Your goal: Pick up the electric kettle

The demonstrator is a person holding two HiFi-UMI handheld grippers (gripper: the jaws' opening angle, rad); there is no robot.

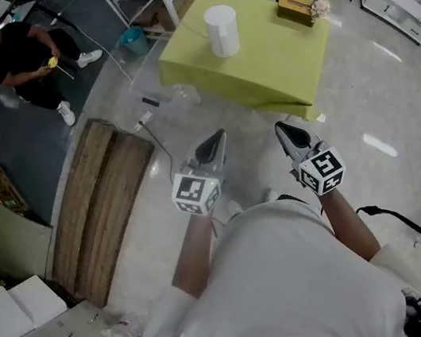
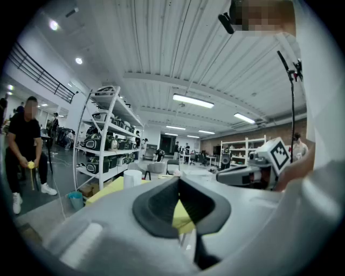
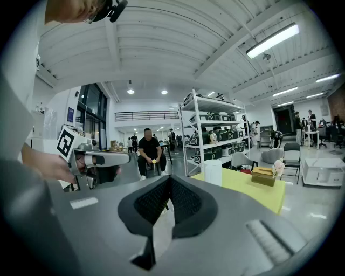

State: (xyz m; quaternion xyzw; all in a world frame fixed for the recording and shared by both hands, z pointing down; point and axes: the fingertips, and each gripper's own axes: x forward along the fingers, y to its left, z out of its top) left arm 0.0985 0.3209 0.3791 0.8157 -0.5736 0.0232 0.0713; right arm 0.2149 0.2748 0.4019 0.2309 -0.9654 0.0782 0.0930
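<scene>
Step in hand: I judge this is the approach. Nothing is gripped yet, and both grippers are held over the floor, well apart from the table.
Next move: I think I must bring one gripper forward to the kettle and open its jaws before it arrives. I cannot see a handle from here, so I would look for it first.
Table: one, with a yellow-green cloth (image 1: 273, 64), standing in front of me.
Person in black: one (image 1: 27, 63), low on the floor, far off past the table's left corner.
Left gripper: one (image 1: 218, 135). Its jaws are together and nothing is between them (image 2: 179, 181).
Right gripper: one (image 1: 280, 127). Its jaws are also together and hold nothing (image 3: 170, 179).
Electric kettle: one, which I take to be the white upright cylinder (image 1: 222, 31). It stands toward the table's far left edge and nothing touches it (image 3: 212, 172).
Brown box: one (image 1: 295, 7), near the table's right corner, with a small flower bunch (image 1: 319, 7) beside it, well apart from the kettle.
</scene>
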